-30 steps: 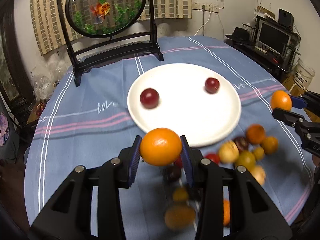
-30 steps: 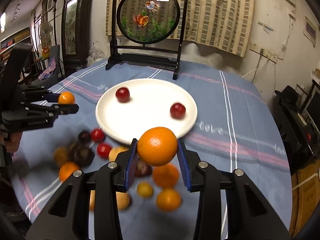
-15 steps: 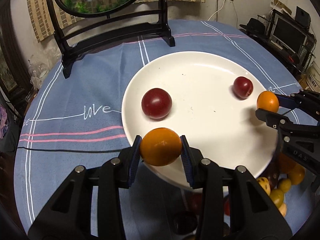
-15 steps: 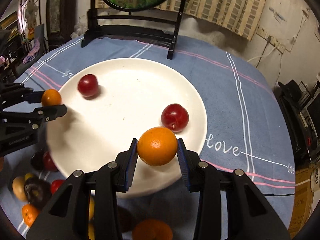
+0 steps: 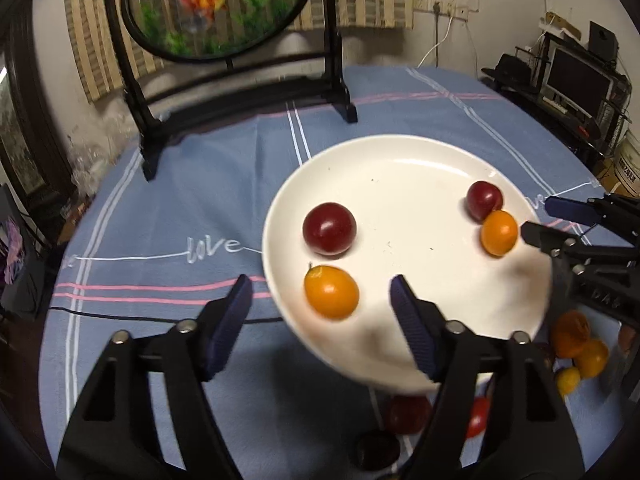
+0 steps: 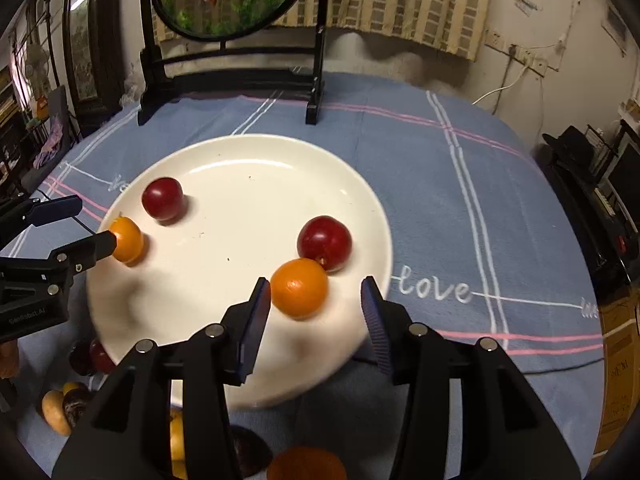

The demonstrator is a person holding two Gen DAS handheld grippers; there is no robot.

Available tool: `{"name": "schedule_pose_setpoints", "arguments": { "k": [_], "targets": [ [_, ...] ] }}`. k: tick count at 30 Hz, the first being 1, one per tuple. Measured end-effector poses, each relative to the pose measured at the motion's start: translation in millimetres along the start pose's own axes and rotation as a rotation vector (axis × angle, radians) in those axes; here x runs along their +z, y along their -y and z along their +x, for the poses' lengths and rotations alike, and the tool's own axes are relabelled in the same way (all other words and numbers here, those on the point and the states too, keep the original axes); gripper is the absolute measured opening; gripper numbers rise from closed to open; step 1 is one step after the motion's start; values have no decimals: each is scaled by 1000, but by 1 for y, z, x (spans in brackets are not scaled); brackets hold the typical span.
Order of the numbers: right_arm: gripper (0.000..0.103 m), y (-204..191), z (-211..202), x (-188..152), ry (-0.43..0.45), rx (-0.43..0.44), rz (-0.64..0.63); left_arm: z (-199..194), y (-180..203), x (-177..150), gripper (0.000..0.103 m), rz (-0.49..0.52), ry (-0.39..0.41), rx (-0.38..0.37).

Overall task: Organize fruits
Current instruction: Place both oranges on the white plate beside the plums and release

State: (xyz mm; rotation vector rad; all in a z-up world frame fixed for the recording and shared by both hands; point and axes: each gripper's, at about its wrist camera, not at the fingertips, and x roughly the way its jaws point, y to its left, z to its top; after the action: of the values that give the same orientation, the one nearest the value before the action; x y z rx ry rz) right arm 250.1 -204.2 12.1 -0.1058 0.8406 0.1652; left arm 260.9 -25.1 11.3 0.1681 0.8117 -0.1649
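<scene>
The plate's (image 5: 400,168) near rim is blurred, and the loose fruits (image 5: 576,344) beyond it are partly hidden.

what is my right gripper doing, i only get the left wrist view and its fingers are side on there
observer: In the right wrist view the right gripper is wide open. Its orange sits on the plate between the fingers.
operator: is it clear of the plum
observer: No, it looks to be touching the near plum.
operator: any fruit to fetch on that side
observer: Yes, another orange lies off the plate, at that view's bottom edge under the right gripper.
</scene>
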Motion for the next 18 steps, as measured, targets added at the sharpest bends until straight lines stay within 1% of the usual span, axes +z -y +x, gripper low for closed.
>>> {"name": "schedule_pose_setpoints", "arguments": {
  "k": [1, 3, 4, 7, 9, 11, 13, 15, 18],
  "targets": [
    [48, 1, -8, -4, 9, 10, 7, -8, -1, -3, 82, -1, 18, 6],
    [48, 7, -28, -17, 26, 28, 24, -23, -1, -11, 90, 1, 44, 5],
    [49, 10, -37, -25, 32, 28, 35, -31, -1, -16, 91, 6, 53, -1],
    [54, 19, -57, -50, 34, 27, 70, -49, 0, -33, 93, 14, 65, -6],
    [59, 24, -67, -67, 33, 37, 88, -57, -2, -44, 94, -4, 60, -14],
    [61, 28, -78, -87, 28, 32, 103, -65, -6, -59, 94, -39, 49, -31],
    [64, 32, -86, -105, 26, 27, 125, -70, -10, -71, 94, -68, 41, -32],
    [64, 33, -93, -123, 19, 40, 146, -76, -14, -85, 94, -99, 37, -28],
    [64, 29, -99, -140, 1, 62, 149, -85, -19, -103, 94, -139, 23, -39]
  ]
}}
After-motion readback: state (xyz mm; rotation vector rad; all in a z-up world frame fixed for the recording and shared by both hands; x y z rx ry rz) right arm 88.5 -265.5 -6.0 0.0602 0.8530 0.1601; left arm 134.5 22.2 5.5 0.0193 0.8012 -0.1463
